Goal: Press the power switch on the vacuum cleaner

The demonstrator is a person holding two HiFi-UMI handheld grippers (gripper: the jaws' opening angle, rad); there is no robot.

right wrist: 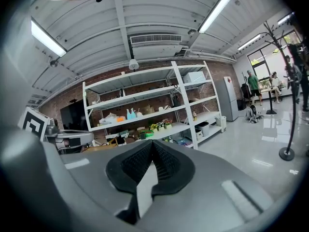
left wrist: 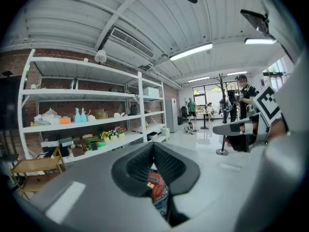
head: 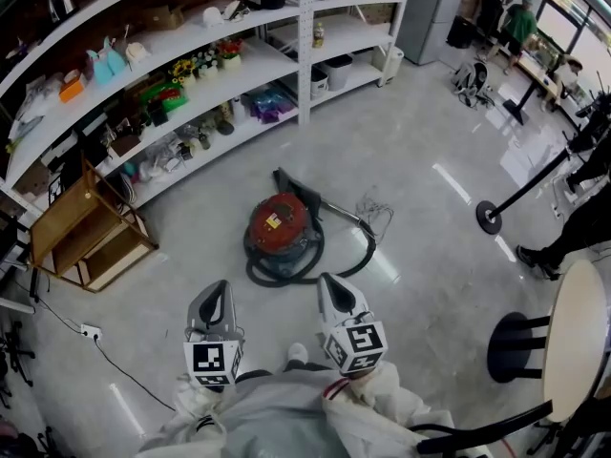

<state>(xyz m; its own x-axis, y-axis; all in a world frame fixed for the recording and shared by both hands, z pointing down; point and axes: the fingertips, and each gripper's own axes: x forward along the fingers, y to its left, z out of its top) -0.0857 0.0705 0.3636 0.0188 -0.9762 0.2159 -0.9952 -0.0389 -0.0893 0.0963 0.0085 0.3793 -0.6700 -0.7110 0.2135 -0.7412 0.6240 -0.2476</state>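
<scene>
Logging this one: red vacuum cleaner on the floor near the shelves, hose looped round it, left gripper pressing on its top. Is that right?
Not quite. The left gripper is not on the vacuum cleaner: the head view shows it held close to the person, bare floor between them. The rest holds: it stands near the shelves, hose looped round it.

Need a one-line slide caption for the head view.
Left gripper and right gripper, both shut, held short of a red vacuum cleaner on the floor near shelves.
</scene>
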